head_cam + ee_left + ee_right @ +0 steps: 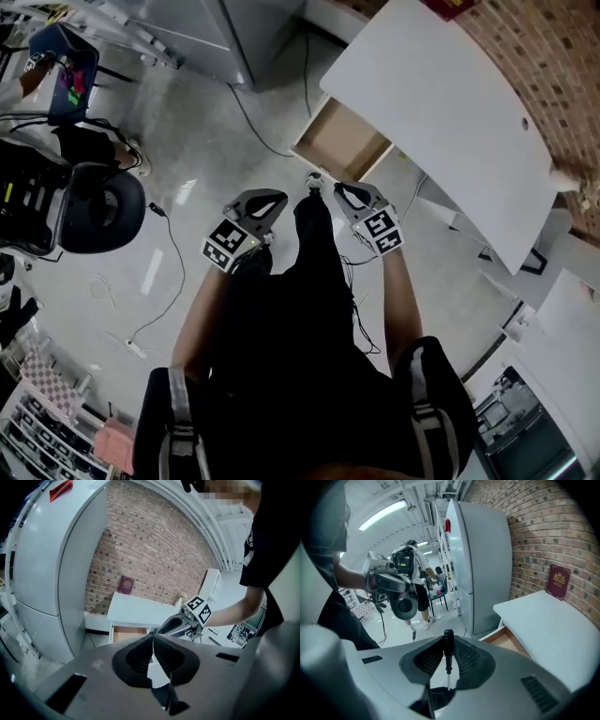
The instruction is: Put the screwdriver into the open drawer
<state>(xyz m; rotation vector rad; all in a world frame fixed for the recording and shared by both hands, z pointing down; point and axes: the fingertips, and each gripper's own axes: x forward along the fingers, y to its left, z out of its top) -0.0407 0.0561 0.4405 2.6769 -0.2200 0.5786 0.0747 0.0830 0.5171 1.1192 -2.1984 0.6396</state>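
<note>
A black-handled screwdriver (pixel 448 651) stands upright between the pads of my right gripper (pixel 449 639), handle up and thin shaft pointing back toward the camera. In the head view the right gripper (pixel 349 194) hovers over the floor, just short of the open wooden drawer (pixel 342 141) under the white table (pixel 441 103). From the right gripper's own view the drawer (pixel 506 641) lies ahead to the right. My left gripper (pixel 265 204) is beside the right one, with its jaws shut on nothing (pixel 153 641).
A tall grey fridge (pixel 483 559) stands left of the table against the brick wall. A dark red book (pixel 558 581) leans on the tabletop. A black office chair (pixel 94 206) and loose cables (pixel 169 281) occupy the floor to the left. A person (pixel 412 573) stands further back.
</note>
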